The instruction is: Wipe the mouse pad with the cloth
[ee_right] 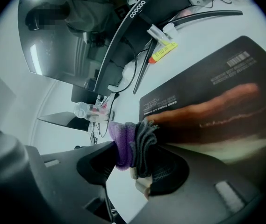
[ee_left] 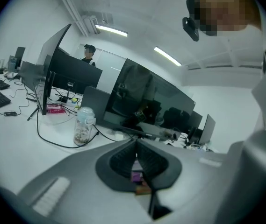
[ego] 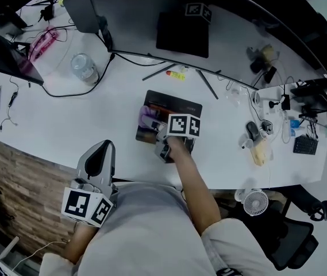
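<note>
Right gripper is on the job, jaws clamped tight on the cloth, a bunched purple-and-grey wad. The cloth looks pressed down on the mouse pad, right at the pad's 9 o'clock edge. The pad lies flat on the white desk, mid-desk in front of the monitor, and most of its dark face stretches away toward 3 o'clock.

Left gripper hangs off the near desk edge at about 7 o'clock from the pad, well apart from it. Its jaws are drawn together with nothing between them.

The way to do this well, I'd say, is to stroke from 9 toward 3 o'clock in overlapping lanes, with the wad low so the fabric touches rather than the jaw tips. Nothing pins the pad — press too hard and it may skate. Bringing the left gripper onto the 7 o'clock corner would likely steady it.
</note>
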